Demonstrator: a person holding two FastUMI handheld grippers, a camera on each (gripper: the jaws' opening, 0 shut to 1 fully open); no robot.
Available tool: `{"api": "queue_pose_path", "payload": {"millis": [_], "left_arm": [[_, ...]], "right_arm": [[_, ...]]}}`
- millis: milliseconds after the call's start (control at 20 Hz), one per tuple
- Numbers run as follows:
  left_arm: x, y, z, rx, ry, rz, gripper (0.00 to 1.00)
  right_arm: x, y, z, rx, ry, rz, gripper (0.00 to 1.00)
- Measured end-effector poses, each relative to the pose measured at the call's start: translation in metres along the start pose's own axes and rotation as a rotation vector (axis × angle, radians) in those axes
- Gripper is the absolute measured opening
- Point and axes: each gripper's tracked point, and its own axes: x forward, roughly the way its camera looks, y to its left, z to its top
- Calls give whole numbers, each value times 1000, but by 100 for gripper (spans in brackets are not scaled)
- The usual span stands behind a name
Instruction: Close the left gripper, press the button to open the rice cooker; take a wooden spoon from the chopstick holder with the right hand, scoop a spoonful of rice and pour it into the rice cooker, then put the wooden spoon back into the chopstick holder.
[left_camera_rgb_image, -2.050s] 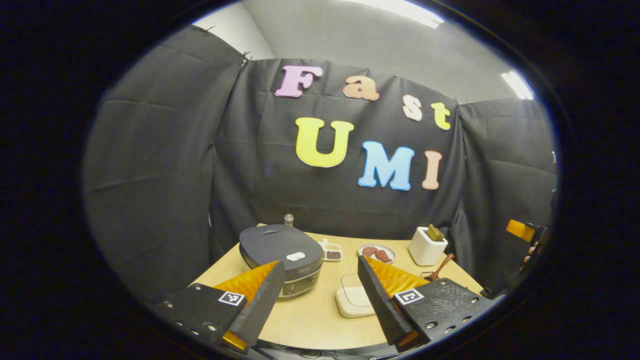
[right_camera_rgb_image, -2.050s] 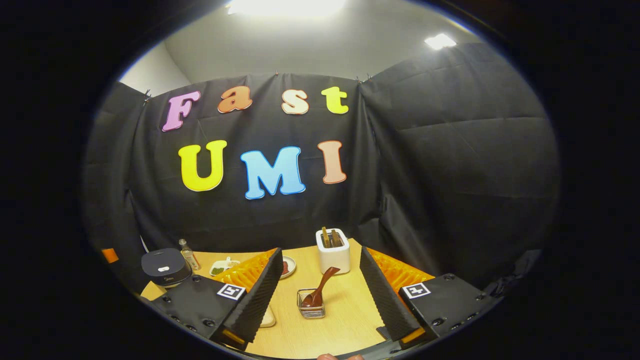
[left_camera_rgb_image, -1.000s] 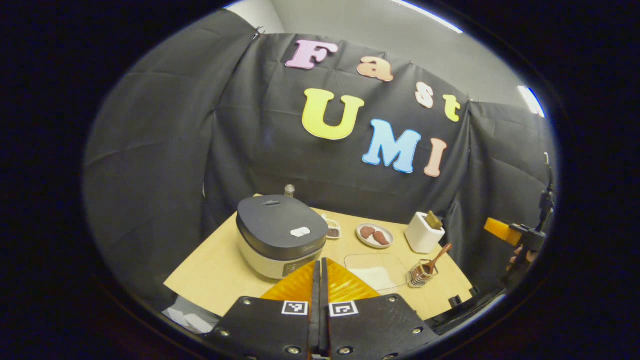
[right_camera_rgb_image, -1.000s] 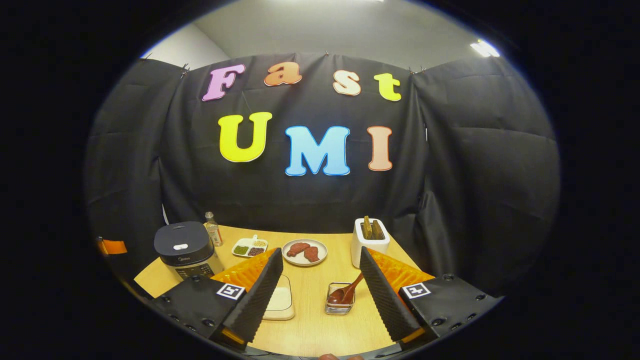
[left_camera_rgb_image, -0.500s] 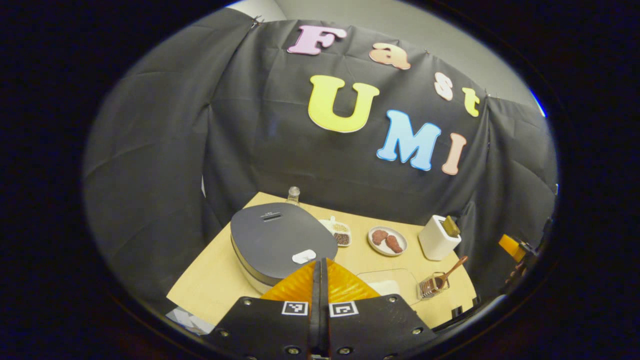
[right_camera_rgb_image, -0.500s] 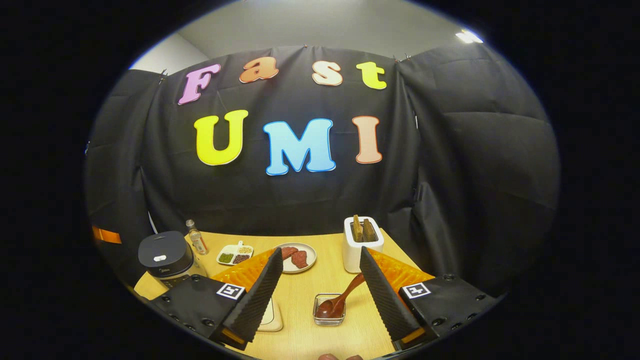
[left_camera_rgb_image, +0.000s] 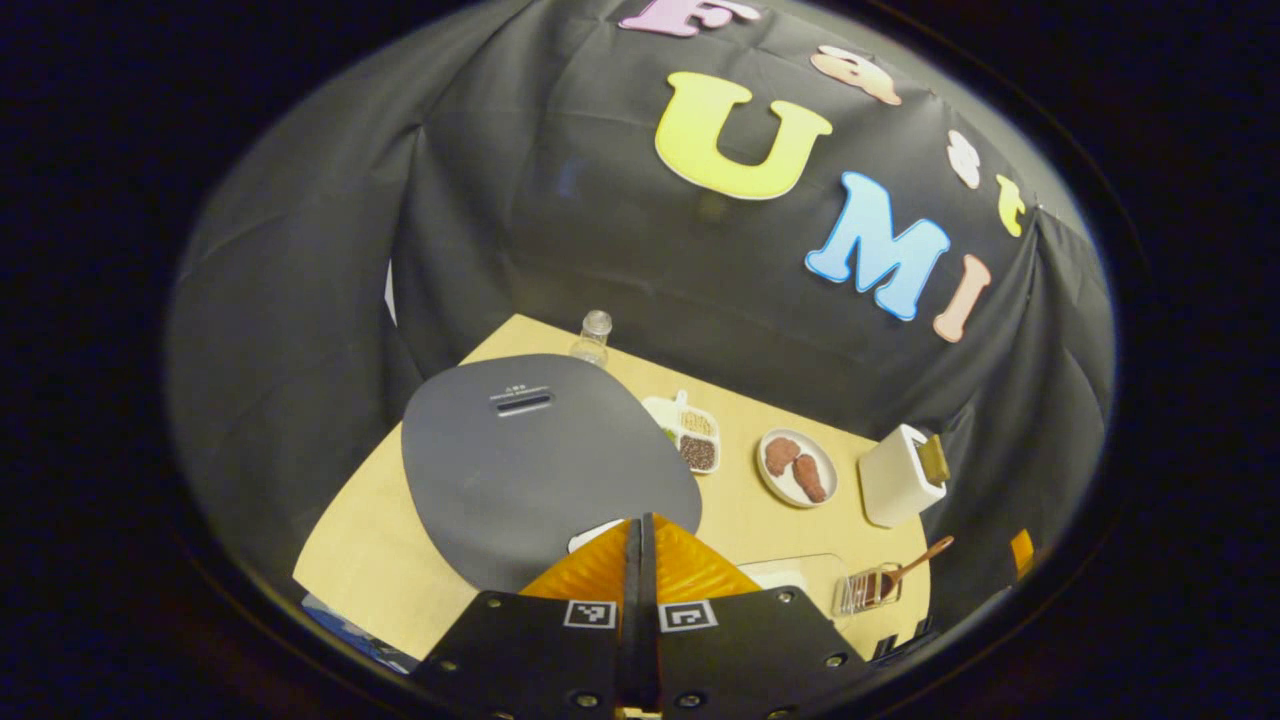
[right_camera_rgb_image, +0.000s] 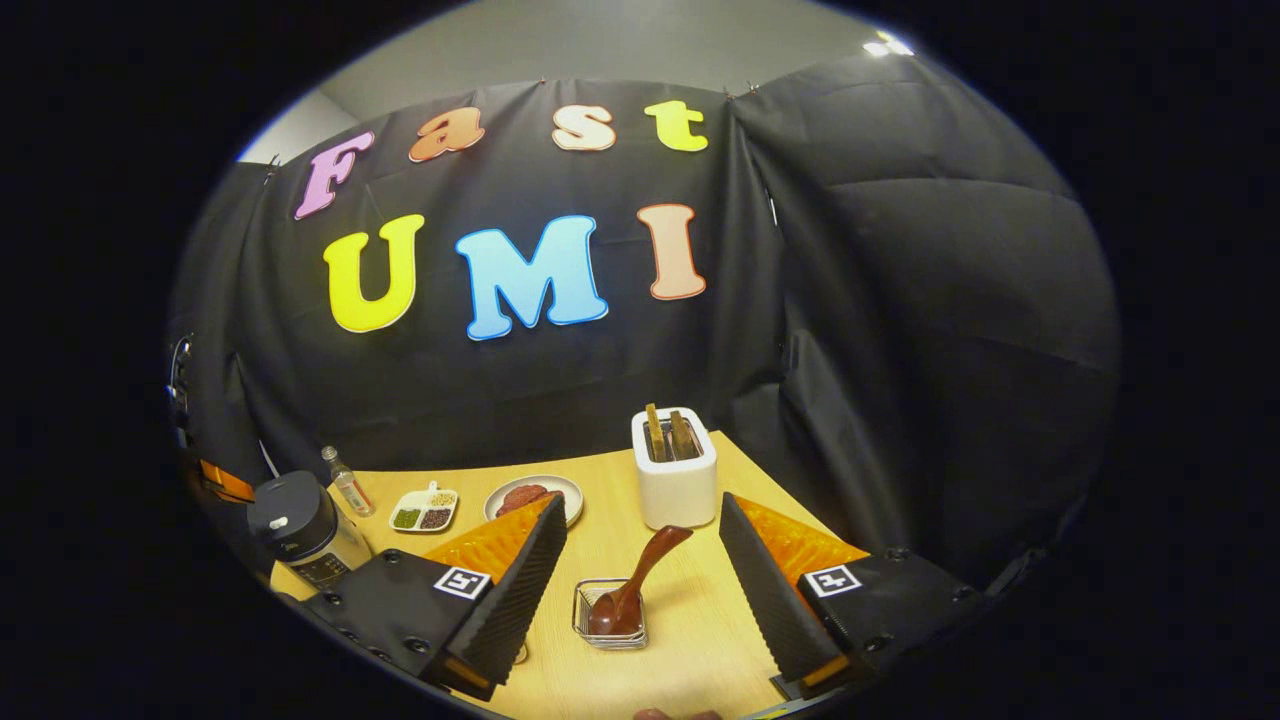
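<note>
The rice cooker (left_camera_rgb_image: 540, 460) fills the near left of the table, its dark grey lid down. My left gripper (left_camera_rgb_image: 640, 522) is shut with nothing in it, its tips just above the lid's front edge, half covering the white button (left_camera_rgb_image: 592, 537). A dark wooden spoon (right_camera_rgb_image: 632, 585) leans in a small wire holder (right_camera_rgb_image: 608, 618) between the fingers of my open right gripper (right_camera_rgb_image: 641, 505), which hangs short of it. The same spoon (left_camera_rgb_image: 915, 565) and holder (left_camera_rgb_image: 862, 592) show at the right of the left gripper view. A clear tray of rice (left_camera_rgb_image: 800, 568) lies beside the holder.
On the wooden table (right_camera_rgb_image: 700, 640) stand a white box (right_camera_rgb_image: 675, 470) with wooden pieces in its slots, a plate of meat (left_camera_rgb_image: 797, 467), a divided dish of grains (left_camera_rgb_image: 685, 435) and a small bottle (left_camera_rgb_image: 593, 335). The black cloth wall closes in the back and sides.
The left gripper went from open to shut, then moved forward and tipped down over the cooker's lid, reaching the button. The right gripper stayed open and swung slightly toward the spoon.
</note>
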Motion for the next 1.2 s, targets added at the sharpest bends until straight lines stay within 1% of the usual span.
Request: {"api": "queue_pose_path", "payload": {"millis": [50, 100, 150, 200, 350, 400, 450, 500, 550, 600, 650, 700, 800, 850, 900, 1200], "left_arm": [[7, -1, -1, -4, 13, -2, 1], [14, -1, -3, -8, 34, 8, 1], [20, 3, -8, -5, 54, 21, 1], [26, 5, -13, 3, 72, 33, 1], [35, 7, -22, 39, 116, 59, 1], [37, 8, -25, 52, 129, 69, 0], [39, 8, -27, 60, 135, 71, 1], [40, 8, -29, 64, 142, 74, 1], [40, 9, -31, 68, 148, 78, 1], [39, 10, -34, 68, 161, 83, 1], [39, 9, -31, 72, 144, 82, 1], [40, 10, -33, 76, 150, 83, 1], [39, 10, -35, 74, 148, 85, 1], [38, 11, -38, 67, 160, 87, 3], [37, 11, -39, 59, 167, 86, 1], [38, 12, -44, 24, 177, 76, 2]], "right_arm": [[2, 1, -2, -1, 4, 8, 98], [4, 3, -5, -8, 8, 17, 93], [7, 5, -6, -17, 11, 27, 98], [9, 7, -5, -24, 10, 37, 98], [15, 10, -4, -34, 5, 53, 98], [16, 9, -5, -30, 7, 55, 93], [17, 8, -6, -24, 10, 55, 93], [18, 6, -8, -18, 16, 51, 93], [19, 3, -9, -11, 22, 46, 98], [18, 0, -11, -3, 25, 40, 98], [18, -3, -11, 5, 27, 33, 93], [18, -6, -12, 12, 32, 26, 98], [16, -9, -15, 13, 39, 17, 98], [16, -10, -17, 9, 44, 14, 98], [13, -10, -18, 5, 49, 13, 98], [-5, -17, -21, -1, 54, -9, 98]]}}
